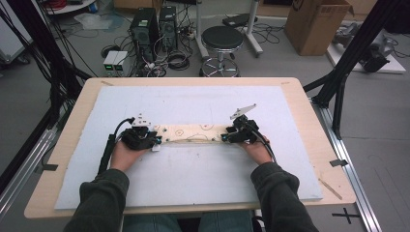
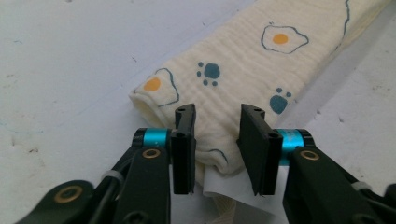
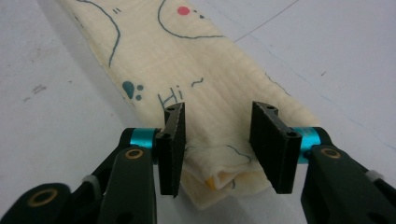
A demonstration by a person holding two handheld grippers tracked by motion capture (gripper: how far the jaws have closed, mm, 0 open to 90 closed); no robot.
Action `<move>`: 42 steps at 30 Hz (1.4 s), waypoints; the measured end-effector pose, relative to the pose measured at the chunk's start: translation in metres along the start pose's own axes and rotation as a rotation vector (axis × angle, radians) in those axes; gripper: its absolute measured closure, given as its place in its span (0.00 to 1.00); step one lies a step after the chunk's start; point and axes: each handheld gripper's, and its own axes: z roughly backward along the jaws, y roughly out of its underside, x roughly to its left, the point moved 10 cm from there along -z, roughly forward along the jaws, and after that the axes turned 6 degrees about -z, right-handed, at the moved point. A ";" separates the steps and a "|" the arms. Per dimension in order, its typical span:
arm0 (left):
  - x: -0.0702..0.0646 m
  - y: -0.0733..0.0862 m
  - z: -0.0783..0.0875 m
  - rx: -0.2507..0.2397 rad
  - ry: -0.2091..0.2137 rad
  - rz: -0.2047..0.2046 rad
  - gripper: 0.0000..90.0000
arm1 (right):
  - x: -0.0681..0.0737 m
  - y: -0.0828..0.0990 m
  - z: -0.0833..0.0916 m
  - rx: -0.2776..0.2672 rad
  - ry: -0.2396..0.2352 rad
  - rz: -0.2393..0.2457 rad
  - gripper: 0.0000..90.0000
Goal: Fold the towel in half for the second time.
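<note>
Left tongs (image 2: pixel 217 135) sit parted around the left end of the folded cloth (image 1: pixel 193 133), pads off it; right tongs (image 3: pixel 226 140) likewise gape at its right end. It lies mid-table (image 1: pixel 309 121), so I'd withdraw both straight outward, level, without snagging it.

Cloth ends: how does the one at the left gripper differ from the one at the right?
The left gripper straddles a cloth end printed with fried eggs and paw prints, a white tag poking out beneath. The right gripper straddles an end reading "Hi", with an orange patch inside the fold and no tag. Both ends are cream, folded, lying on the white mat between open jaws.
</note>
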 end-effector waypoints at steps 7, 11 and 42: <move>0.003 -0.013 0.014 -0.076 0.004 0.046 0.68 | 0.001 -0.014 0.017 -0.088 -0.009 -0.057 0.52; 0.003 -0.020 0.019 -0.092 0.003 0.057 0.64 | 0.001 -0.026 0.026 -0.129 -0.014 -0.086 0.48; -0.012 -0.032 0.045 -0.127 0.018 0.033 0.41 | 0.018 -0.037 0.047 -0.202 -0.009 -0.094 0.23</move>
